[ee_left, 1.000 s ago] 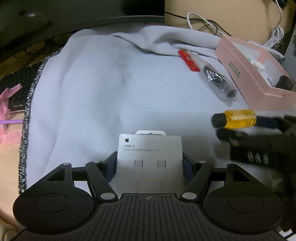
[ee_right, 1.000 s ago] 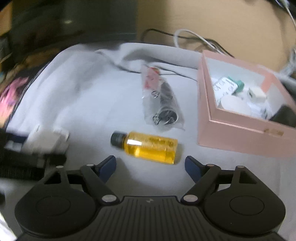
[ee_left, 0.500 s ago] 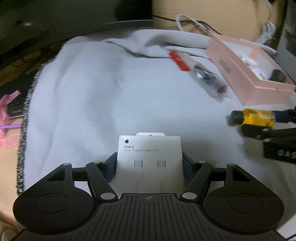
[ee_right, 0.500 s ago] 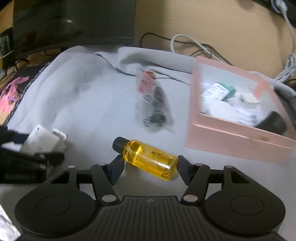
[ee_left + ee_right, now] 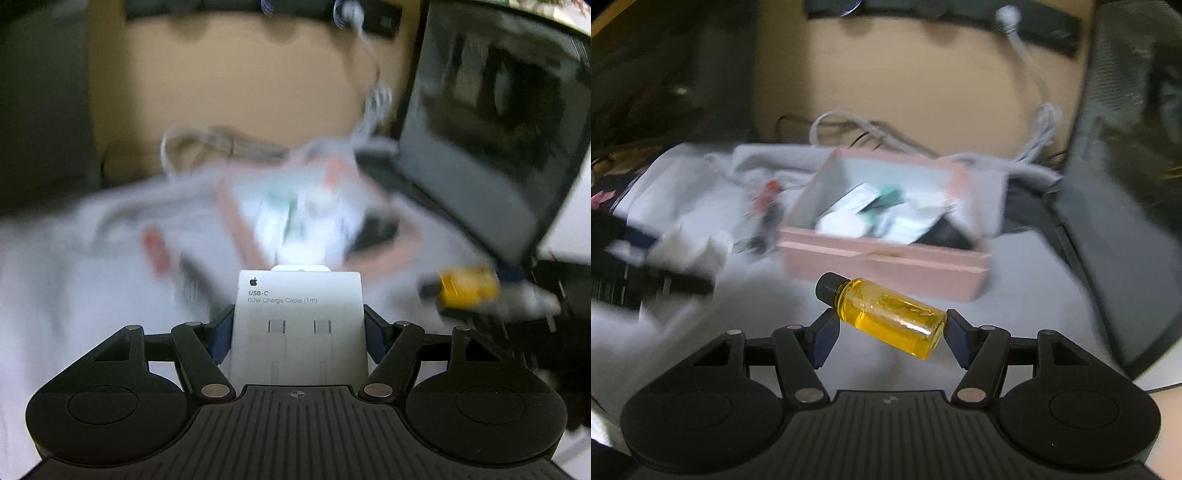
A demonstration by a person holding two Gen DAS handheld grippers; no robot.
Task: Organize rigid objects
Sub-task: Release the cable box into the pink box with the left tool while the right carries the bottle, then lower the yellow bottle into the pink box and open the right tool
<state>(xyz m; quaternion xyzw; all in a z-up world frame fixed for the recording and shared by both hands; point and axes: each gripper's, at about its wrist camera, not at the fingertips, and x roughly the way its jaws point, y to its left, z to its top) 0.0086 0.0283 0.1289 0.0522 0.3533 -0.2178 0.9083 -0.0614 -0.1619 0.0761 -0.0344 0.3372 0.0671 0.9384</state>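
Grey cloth [image 5: 1027, 266] covers tabletop; pink box [image 5: 882, 258] partly filled. Left gripper [image 5: 298, 325] fingers clamp cable pack [image 5: 298, 325], right gripper [image 5: 890, 332] fingers pinch yellow bottle [image 5: 886, 314]. Bagged item [image 5: 764, 221] unsorted.

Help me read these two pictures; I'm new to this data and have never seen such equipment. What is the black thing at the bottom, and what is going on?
The black shape is a hand-held gripper that a person carries, one in each hand, each with a camera looking along its fingers.

Left camera: the left hand-held gripper clamps a white USB-C cable box.

Right camera: the right hand-held gripper grips a yellow bottle lying crosswise, lifted off the grey cloth.

Ahead sits an open pink box holding small items. A bagged item lies left of it. The background is blurred.
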